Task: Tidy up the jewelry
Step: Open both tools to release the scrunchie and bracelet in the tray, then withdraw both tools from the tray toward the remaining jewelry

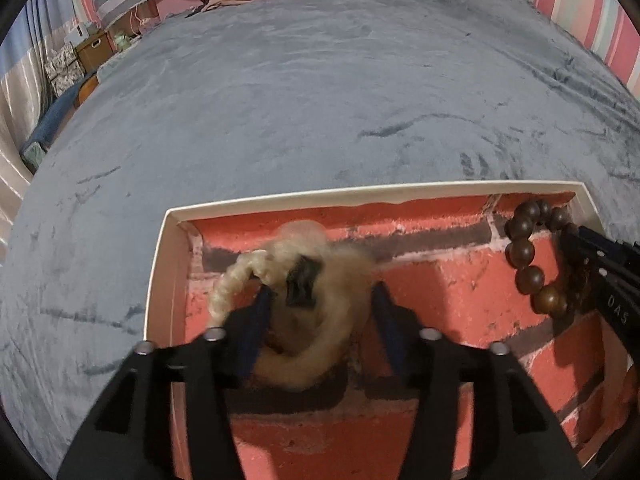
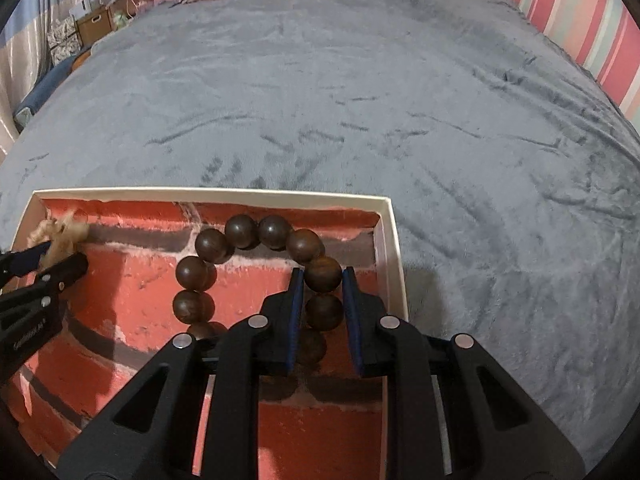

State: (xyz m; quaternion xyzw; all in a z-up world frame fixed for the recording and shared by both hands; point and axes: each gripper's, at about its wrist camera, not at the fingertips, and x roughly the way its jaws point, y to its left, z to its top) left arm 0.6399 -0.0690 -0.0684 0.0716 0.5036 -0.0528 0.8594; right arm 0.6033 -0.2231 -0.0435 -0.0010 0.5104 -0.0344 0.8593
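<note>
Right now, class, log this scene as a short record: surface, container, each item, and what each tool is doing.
surface: grey blanket on a bed
container: open box, brick-print lining
item 1: bracelet of dark wooden beads, in the box's right part
item 2: blond hair tie, in the box's left part
left tool: open, fingers either side of the hair tie
right tool: shut on one bead of the bracelet

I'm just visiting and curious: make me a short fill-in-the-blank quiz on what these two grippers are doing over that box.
1. The right gripper has its fingers on either side of a bracelet of dark wooden ____.
2. The blond braided hair tie sits at the ____ gripper.
3. The box is lined with a red ____ pattern.
4. The box rests on a grey ____.

Missing words: beads; left; brick; blanket
</note>
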